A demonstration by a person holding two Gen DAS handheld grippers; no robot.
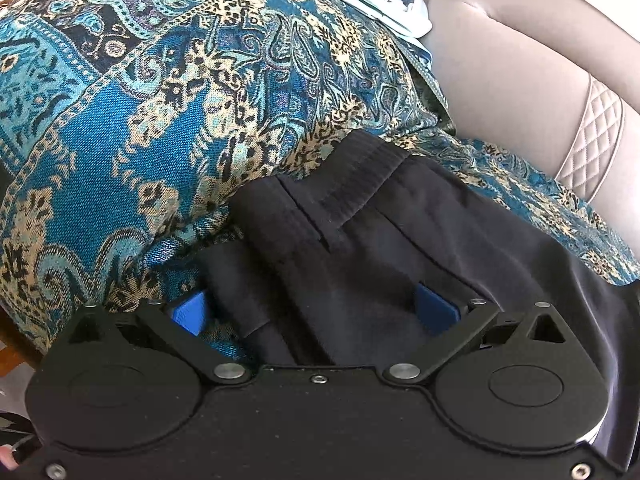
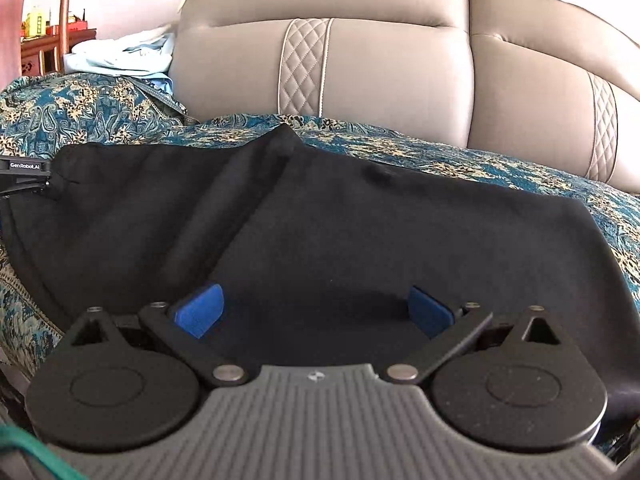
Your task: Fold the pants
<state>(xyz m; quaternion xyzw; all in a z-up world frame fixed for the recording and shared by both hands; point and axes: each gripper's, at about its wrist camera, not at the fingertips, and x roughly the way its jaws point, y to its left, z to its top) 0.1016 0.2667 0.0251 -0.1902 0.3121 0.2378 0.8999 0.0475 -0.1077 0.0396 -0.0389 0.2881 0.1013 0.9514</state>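
Observation:
Black pants (image 2: 320,216) lie spread on a sofa seat covered by a blue and gold patterned throw (image 2: 460,156). My right gripper (image 2: 316,312) is open, its blue pads (image 2: 200,312) wide apart right over the black cloth. My left gripper (image 1: 312,312) is open too, its blue pads (image 1: 436,308) either side of a bunched waistband part of the pants (image 1: 360,216). The left gripper's body shows at the left edge of the right wrist view (image 2: 24,178), at the pants' left end.
The beige leather sofa backrest (image 2: 380,72) stands behind the seat. Light blue and white clothes (image 2: 124,56) are piled at the back left. The patterned throw rises in a mound (image 1: 160,100) left of the pants. Wooden furniture (image 2: 44,48) stands beyond.

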